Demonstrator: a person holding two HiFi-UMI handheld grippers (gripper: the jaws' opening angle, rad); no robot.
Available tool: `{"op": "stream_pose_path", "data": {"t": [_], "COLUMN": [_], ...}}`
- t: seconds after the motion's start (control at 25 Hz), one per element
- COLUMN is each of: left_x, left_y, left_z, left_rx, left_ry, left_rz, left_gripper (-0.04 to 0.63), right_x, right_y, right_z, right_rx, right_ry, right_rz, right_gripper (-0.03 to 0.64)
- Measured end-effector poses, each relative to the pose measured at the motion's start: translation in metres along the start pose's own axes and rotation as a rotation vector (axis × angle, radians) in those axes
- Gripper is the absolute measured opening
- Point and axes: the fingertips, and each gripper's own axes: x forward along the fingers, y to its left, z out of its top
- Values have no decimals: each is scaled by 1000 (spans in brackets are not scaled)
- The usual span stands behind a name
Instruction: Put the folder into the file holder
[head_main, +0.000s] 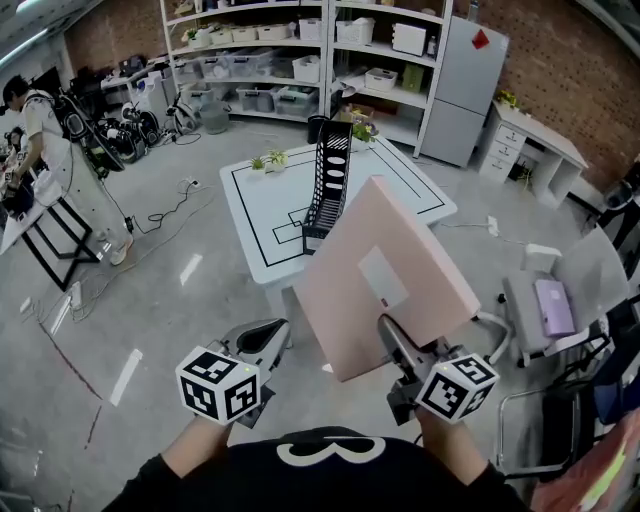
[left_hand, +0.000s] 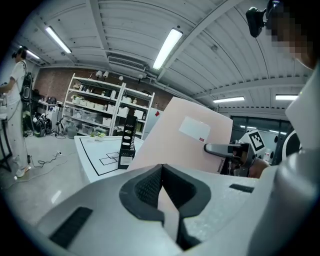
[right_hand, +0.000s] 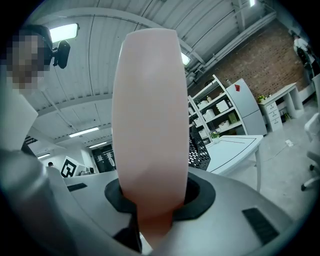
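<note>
A large pink folder (head_main: 385, 275) with a white label is held up at a tilt over the floor, my right gripper (head_main: 392, 338) shut on its lower edge. In the right gripper view the folder (right_hand: 147, 115) rises edge-on out of that gripper (right_hand: 152, 200). The black perforated file holder (head_main: 328, 185) stands upright on the white table (head_main: 262, 215) ahead, apart from the folder. My left gripper (head_main: 270, 335) hangs left of the folder and touches nothing. Its pads meet at the tips in the left gripper view (left_hand: 161, 167), where the folder (left_hand: 185, 145) and the file holder (left_hand: 127, 142) also show.
A small potted plant (head_main: 272, 160) sits on the table's far left corner. Shelving with bins (head_main: 290, 60) and a grey cabinet (head_main: 465, 90) line the back wall. A person (head_main: 45, 140) stands far left. A chair with a purple item (head_main: 550, 305) is at the right.
</note>
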Motion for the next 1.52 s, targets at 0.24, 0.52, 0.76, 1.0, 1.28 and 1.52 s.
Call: {"op": "stream_pose_path", "data": {"t": [0.24, 0.52, 0.76, 1.0, 1.28, 1.52], "left_x": [26, 47, 78, 111, 146, 169], "left_y": [24, 60, 107, 153, 202, 243], "left_z": [11, 26, 51, 76, 115, 135], "left_rx": [47, 51, 49, 50, 71, 71], "left_ry": [1, -8, -12, 23, 41, 51], "left_rz": [25, 6, -62, -159, -268, -338], "left_gripper": [6, 6, 6, 6, 6, 6], "right_x": [22, 48, 83, 128, 184, 229], "right_y": [-23, -34, -42, -45, -49, -52], "right_z": [18, 44, 65, 89, 118, 132], "right_rx": [-5, -43, -49, -57, -83, -116], "right_ry": [-60, -131, -190, -223, -278, -304], "right_rz": [-3, -54, -125, -216, -358, -461], "right_gripper": [135, 135, 135, 134, 133, 133]}}
